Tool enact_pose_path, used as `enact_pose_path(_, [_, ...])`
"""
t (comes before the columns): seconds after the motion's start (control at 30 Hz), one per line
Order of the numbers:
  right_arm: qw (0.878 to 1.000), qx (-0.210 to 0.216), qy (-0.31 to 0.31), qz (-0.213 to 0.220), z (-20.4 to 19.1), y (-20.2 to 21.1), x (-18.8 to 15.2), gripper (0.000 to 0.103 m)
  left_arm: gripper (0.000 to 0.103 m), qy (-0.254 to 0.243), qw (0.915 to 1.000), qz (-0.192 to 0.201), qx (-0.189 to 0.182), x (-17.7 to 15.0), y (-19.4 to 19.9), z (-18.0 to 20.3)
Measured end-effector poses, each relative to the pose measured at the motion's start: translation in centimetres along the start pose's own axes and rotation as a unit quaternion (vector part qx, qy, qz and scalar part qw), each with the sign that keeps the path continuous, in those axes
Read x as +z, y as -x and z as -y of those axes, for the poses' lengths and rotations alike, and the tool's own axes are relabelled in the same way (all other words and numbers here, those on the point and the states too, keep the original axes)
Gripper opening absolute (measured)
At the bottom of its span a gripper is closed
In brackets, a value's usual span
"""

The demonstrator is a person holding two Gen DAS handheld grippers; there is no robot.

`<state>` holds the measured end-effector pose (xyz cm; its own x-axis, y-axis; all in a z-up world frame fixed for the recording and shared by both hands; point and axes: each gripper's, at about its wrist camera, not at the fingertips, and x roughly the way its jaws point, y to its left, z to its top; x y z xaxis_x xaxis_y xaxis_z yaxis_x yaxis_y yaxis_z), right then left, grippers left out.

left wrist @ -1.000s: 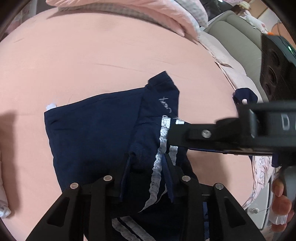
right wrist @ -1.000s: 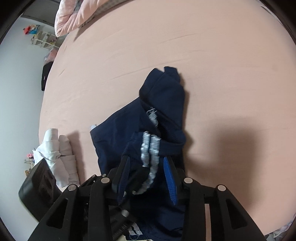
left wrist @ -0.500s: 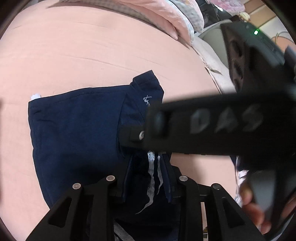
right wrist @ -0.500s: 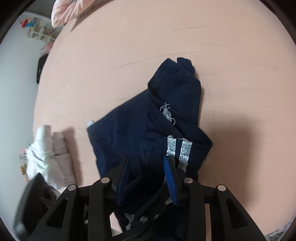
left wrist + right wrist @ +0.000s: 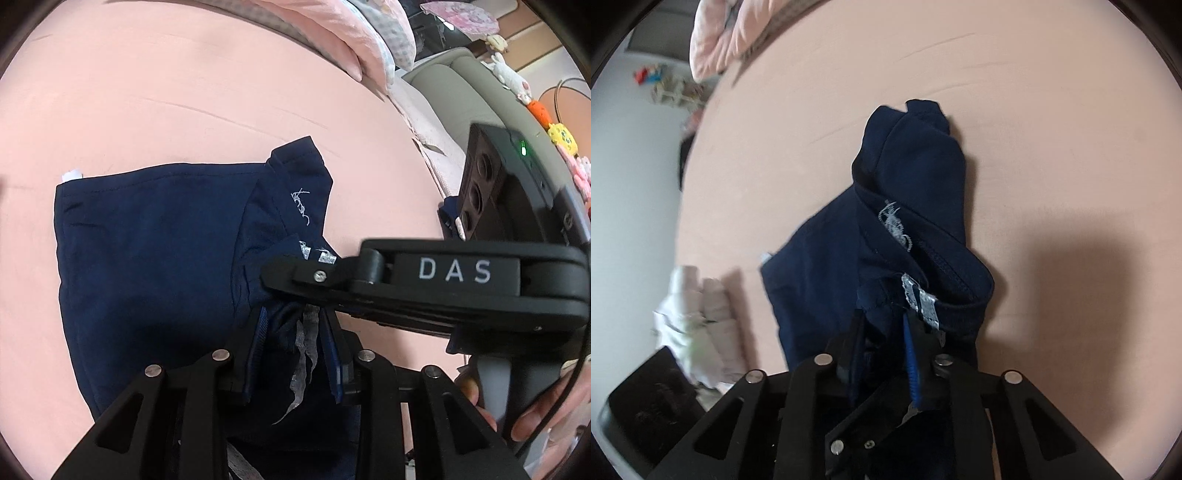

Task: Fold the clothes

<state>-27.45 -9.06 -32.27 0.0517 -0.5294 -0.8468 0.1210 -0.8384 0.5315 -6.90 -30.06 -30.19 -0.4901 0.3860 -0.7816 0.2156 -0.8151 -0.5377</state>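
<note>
Left-wrist view shows you one navy garment on one pink bed, your left gripper and right gripper both pinching its striped edge.

Soft daylight, fisheye warp, blurred edges

This is a bedroom in a home. The bed, spread with a plain peach-pink sheet, fills most of both views. At its head lie pink pillows and a checked quilt. Beyond the bed's right edge stands a grey padded chair, with small plush toys lined up behind it. On the bed's left side lies a pile of white laundry, and past that edge toys sit against a pale wall.
</note>
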Motion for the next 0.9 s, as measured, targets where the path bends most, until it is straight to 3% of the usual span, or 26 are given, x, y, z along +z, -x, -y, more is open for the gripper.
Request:
enact_pose_path(0.07, [1.0,0.004,-0.001,0.003,0.3,0.0,0.0,0.012,0.026,-0.003,1.0,0.001,0.002,-0.1,0.3,-0.2])
enact_pose_path(0.13, [1.0,0.01,-0.001,0.009,0.3,0.2,0.0,0.011,0.016,-0.007,0.9999,0.008,0.007,1.2,-1.4,1.8])
enact_pose_path(0.23, [1.0,0.025,0.001,0.01,0.0,0.8,-0.1,0.01,0.01,-0.012,0.9998,0.01,0.01,1.2,-1.0,1.9])
enact_pose_path(0.43, [0.999,0.036,0.023,0.016,-1.9,2.5,0.0,0.01,0.009,-0.032,0.999,0.025,0.018,0.8,-0.1,3.0])
enact_pose_path(0.7, [0.998,0.039,0.047,0.019,-4.2,3.1,0.1,0.01,0.008,-0.029,0.9987,0.035,0.024,3.3,-1.5,4.1])
enact_pose_path(0.9, [0.997,0.05,0.066,0.005,-7.0,2.8,0.6,0.01,0.008,-0.01,0.998,0.051,0.035,4.4,0.5,2.2])
